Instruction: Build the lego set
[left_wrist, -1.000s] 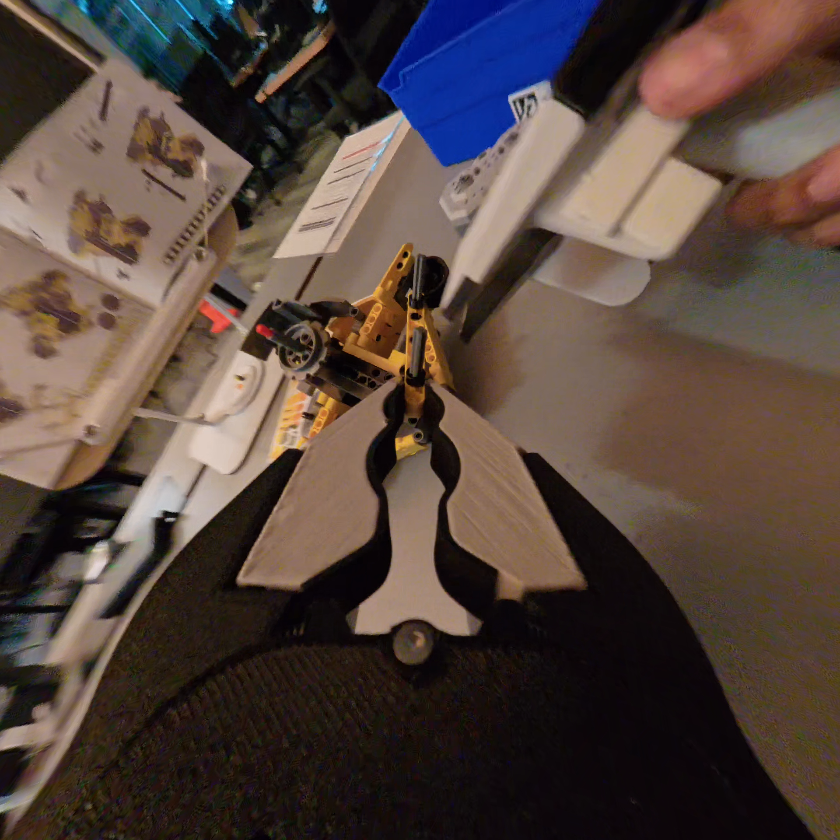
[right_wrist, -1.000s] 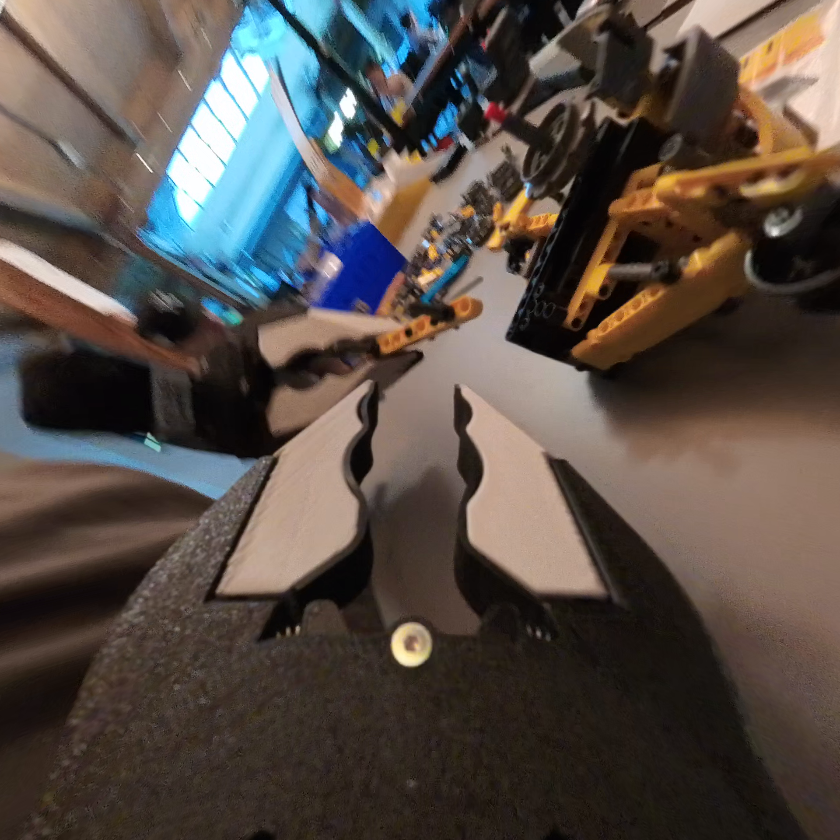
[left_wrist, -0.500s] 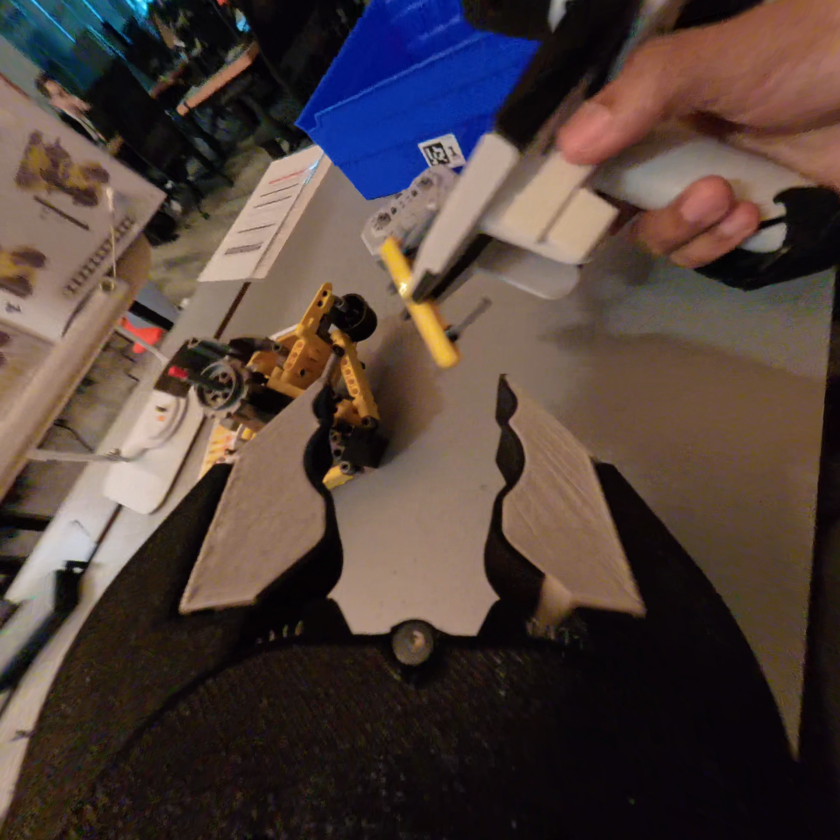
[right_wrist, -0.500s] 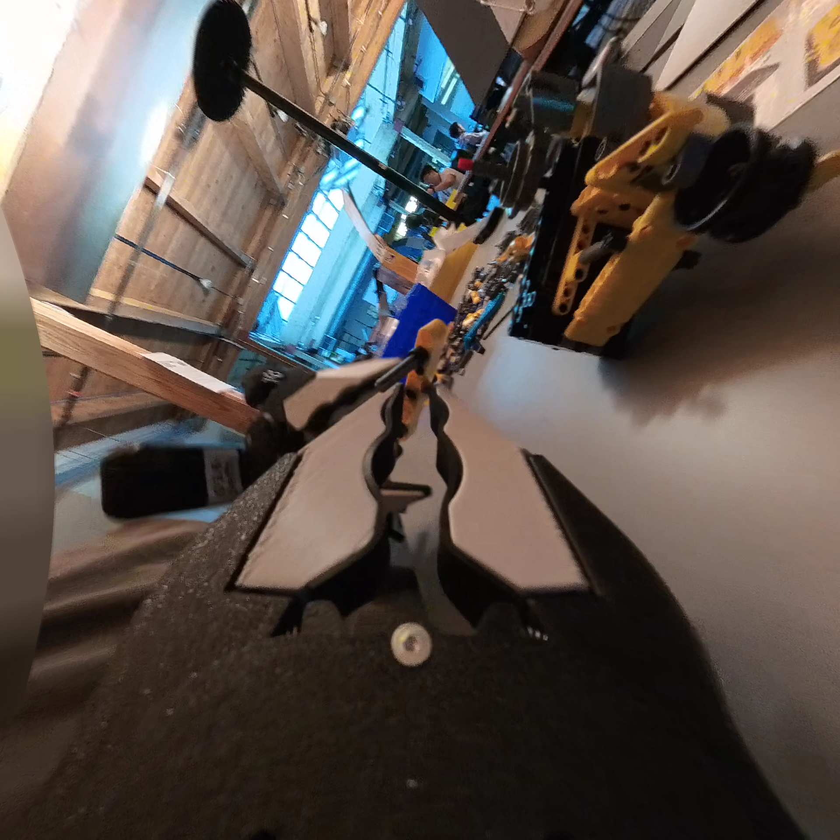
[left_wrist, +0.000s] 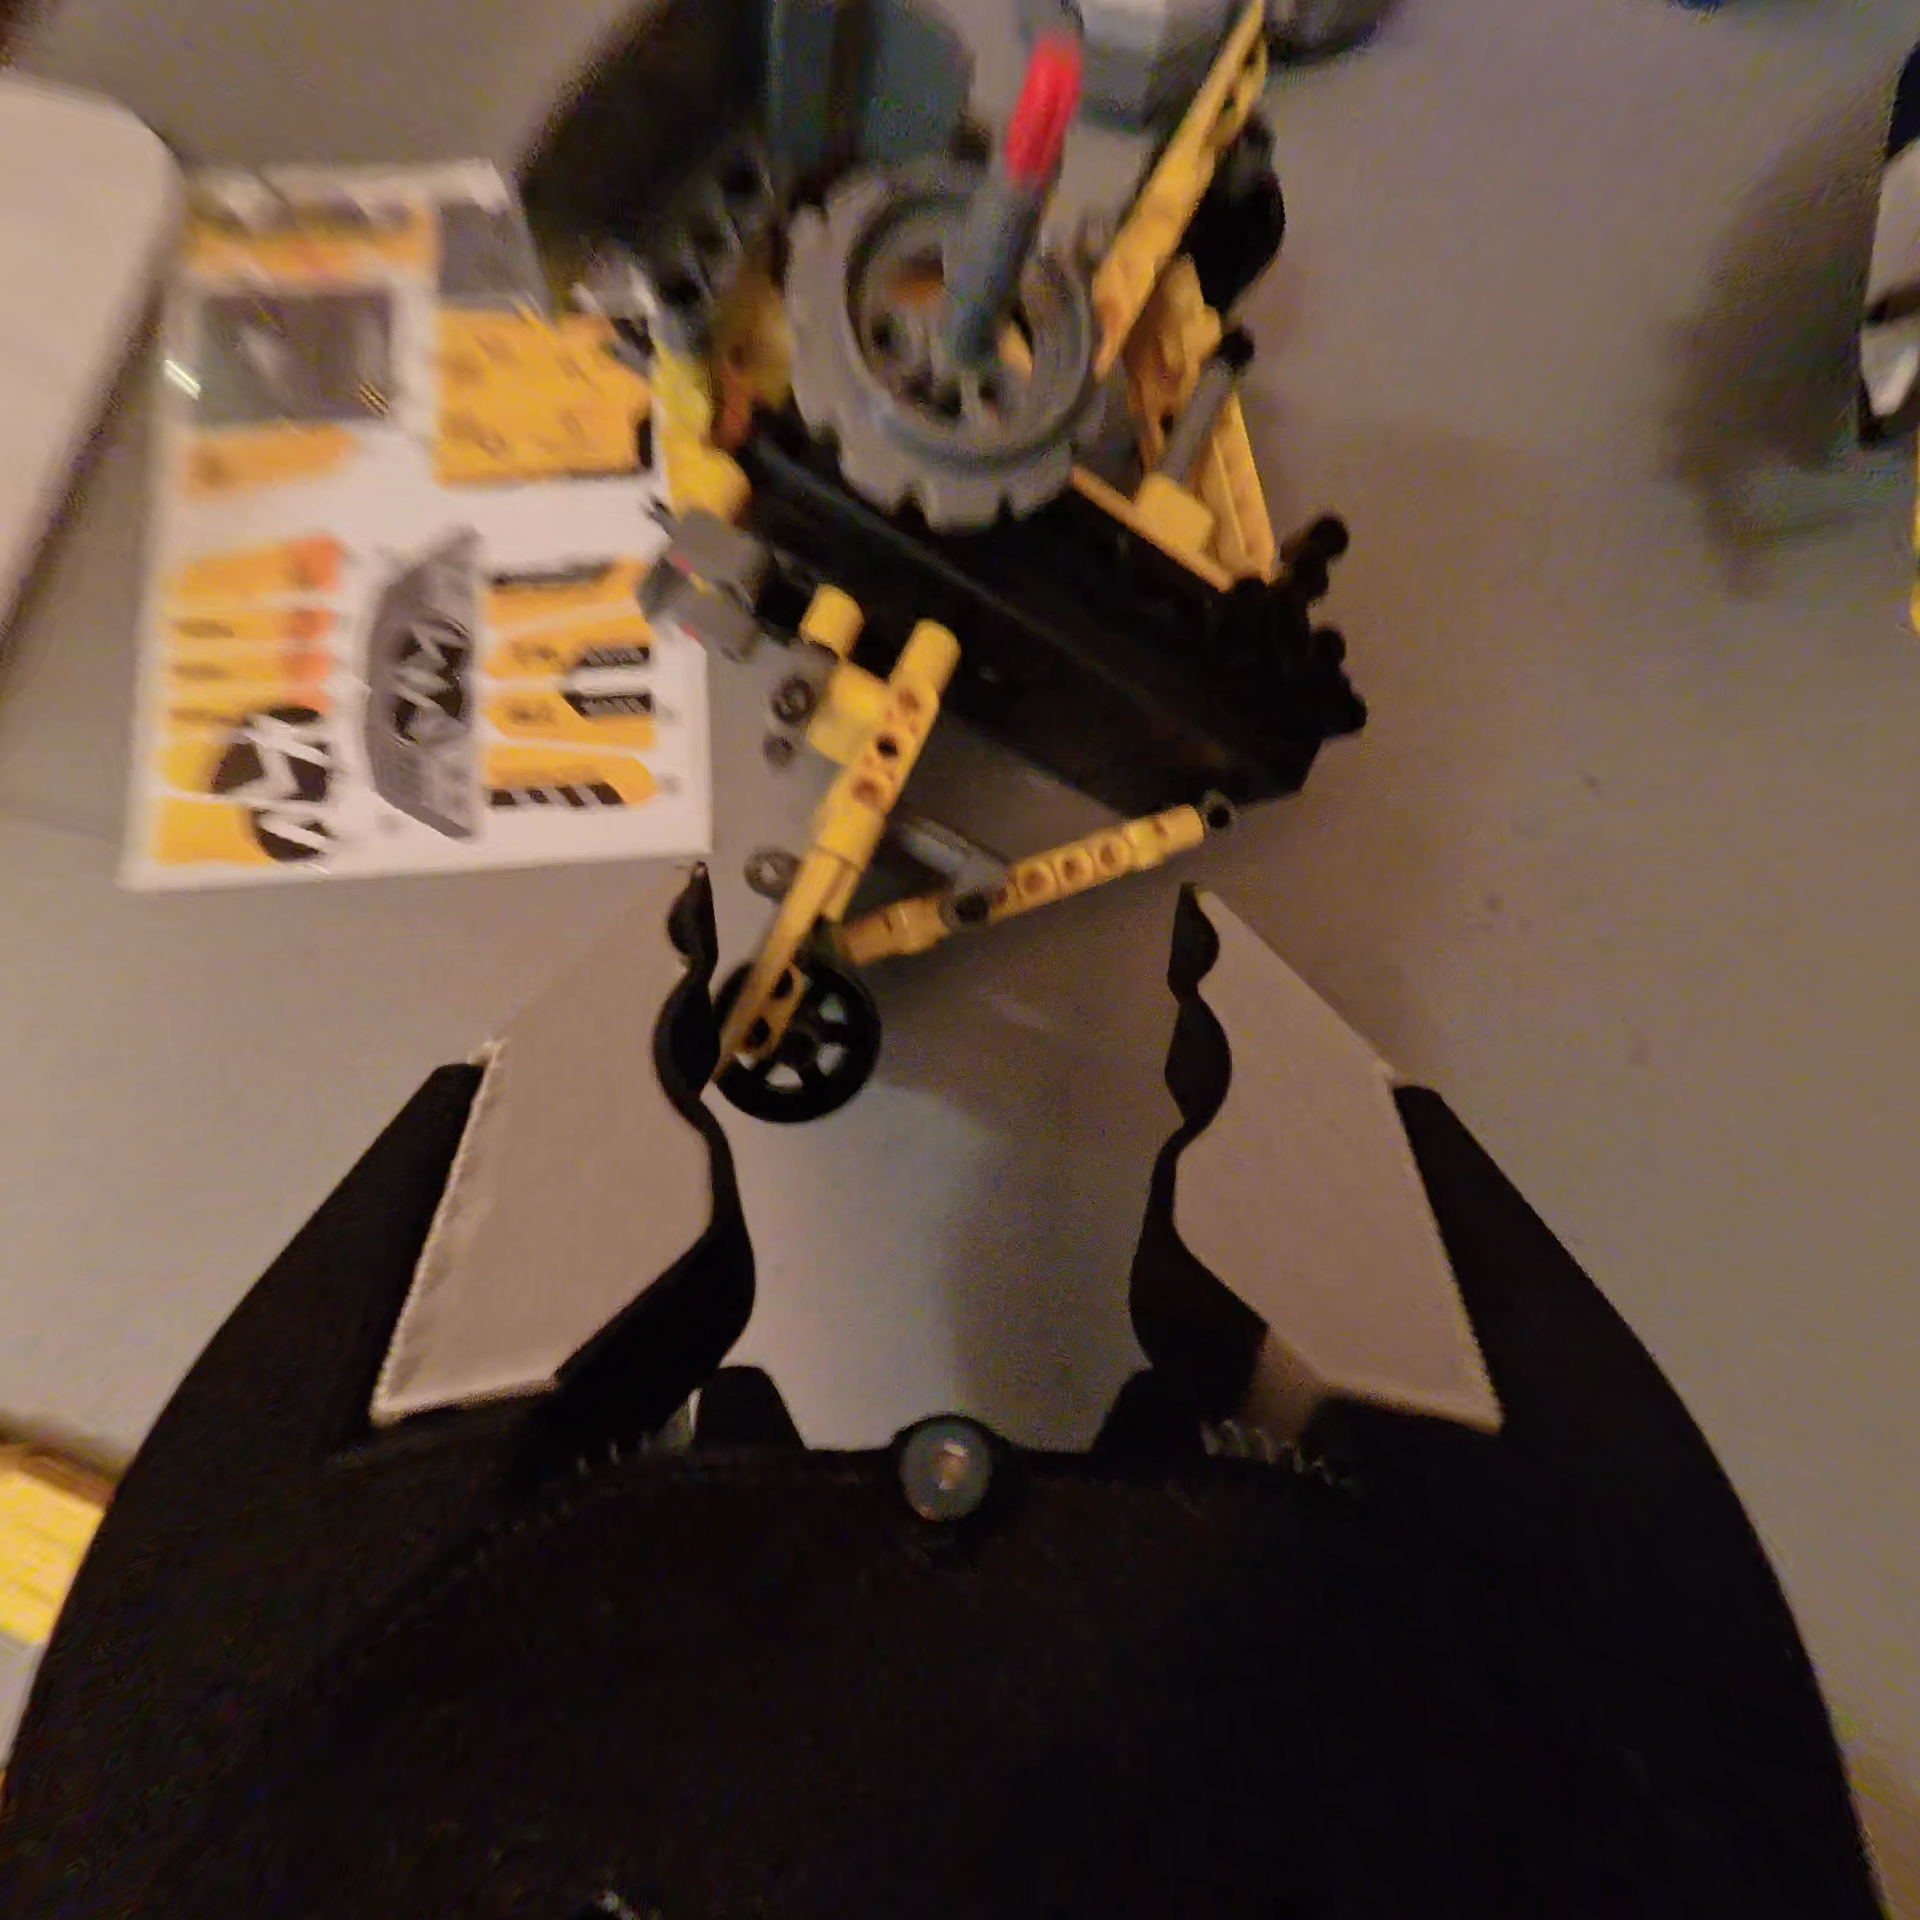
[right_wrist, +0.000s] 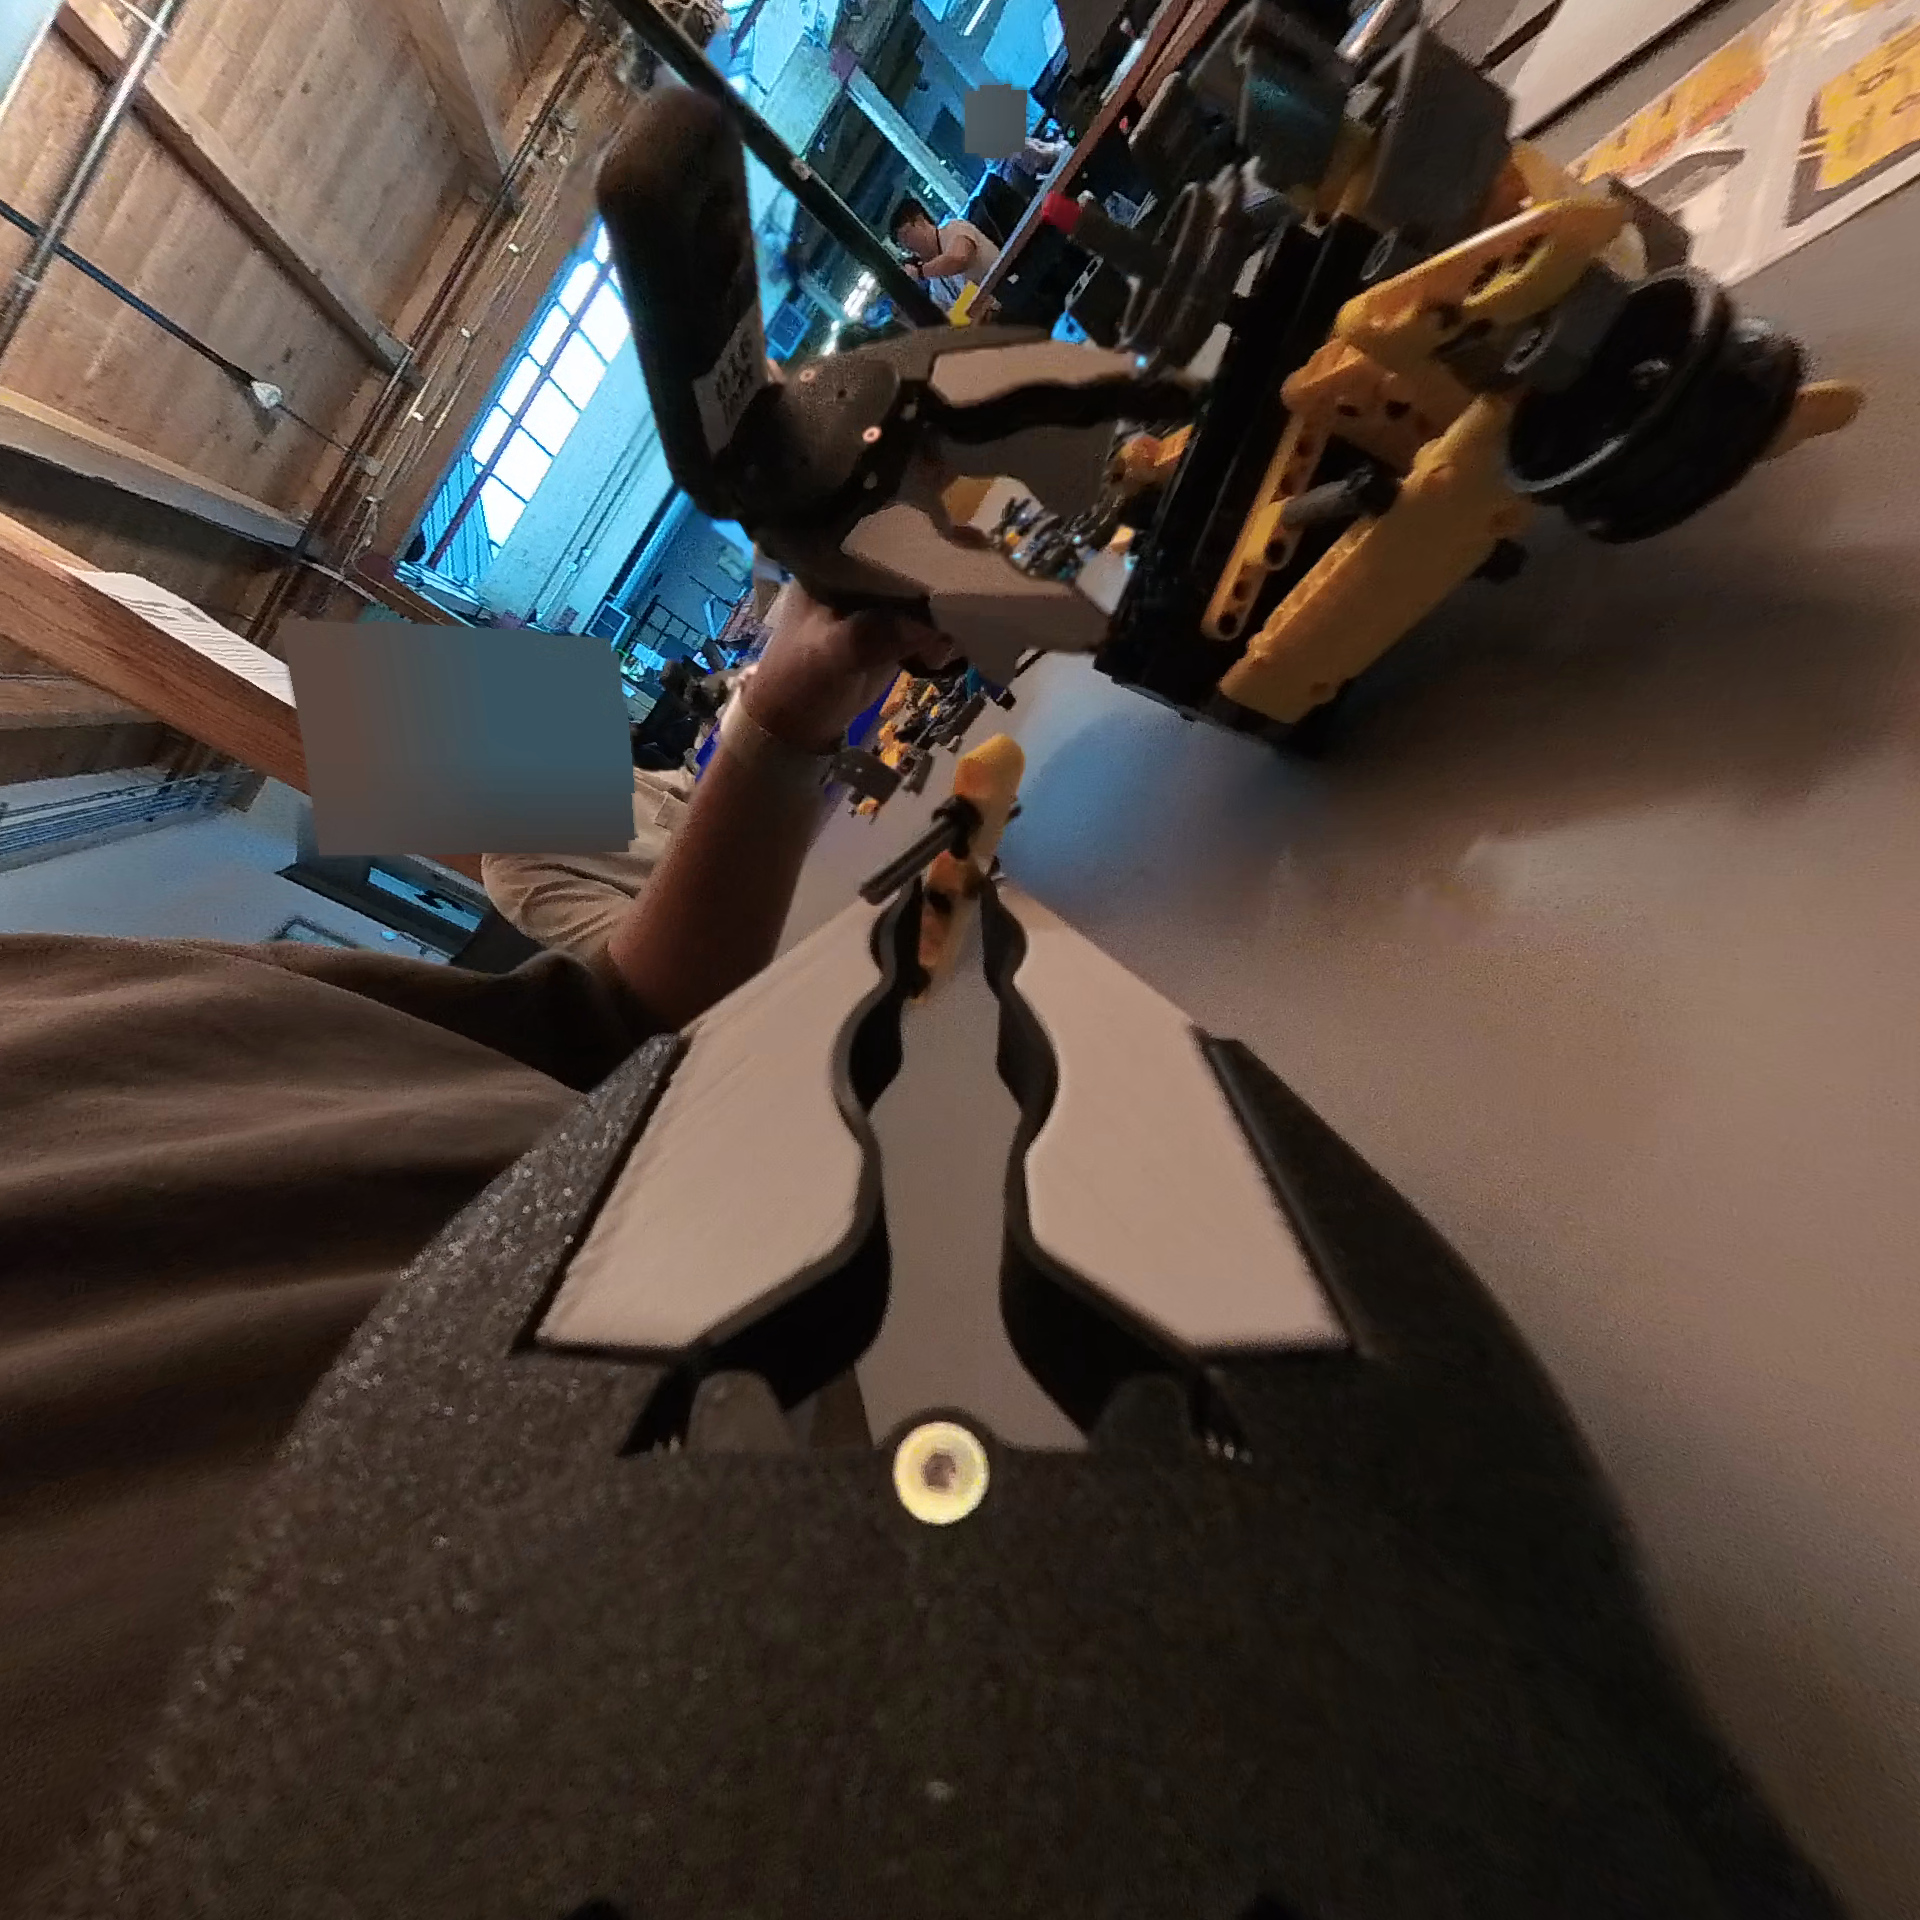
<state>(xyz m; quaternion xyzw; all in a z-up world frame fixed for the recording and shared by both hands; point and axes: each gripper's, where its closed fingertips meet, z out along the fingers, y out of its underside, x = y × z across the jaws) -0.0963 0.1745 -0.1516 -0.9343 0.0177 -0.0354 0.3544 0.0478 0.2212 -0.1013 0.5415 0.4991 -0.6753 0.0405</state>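
Change: since half a second ago the left gripper (left_wrist: 940, 914) has swung from a slanted look across the table to a look almost straight down on the model, while the right gripper (right_wrist: 948, 914) keeps its clamp on the small part.
Far left: a printed sheet with yellow, black and grey pictures (left_wrist: 416, 540) lies flat on the grey table top (left_wrist: 1558, 935), just beside the model.
Left gripper: its two grey fingers (left_wrist: 582, 1174) stand wide apart and hold nothing; the small black spoked wheel (left_wrist: 800, 1044) at the end of a yellow holed beam (left_wrist: 862, 810) sits just inside the left finger, perhaps touching it, though blur makes that hard to judge.
Model: a yellow and black toy-brick vehicle assembly (left_wrist: 1039, 623) stands on the table ahead of the fingertips, with a large grey toothed wheel (left_wrist: 940, 384) on top and a grey rod with a red tip (left_wrist: 1023, 166) rising through it.
Right gripper: its fingers are closed on a short yellow brick beam with a black pin (right_wrist: 961, 842), held upright at the fingertips above the table.
Right view, beyond: the left gripper appears up close against the black side of the model, a person's hand (right_wrist: 831, 665) around its handle.
Background: a wooden wall and bright windows, blurred.
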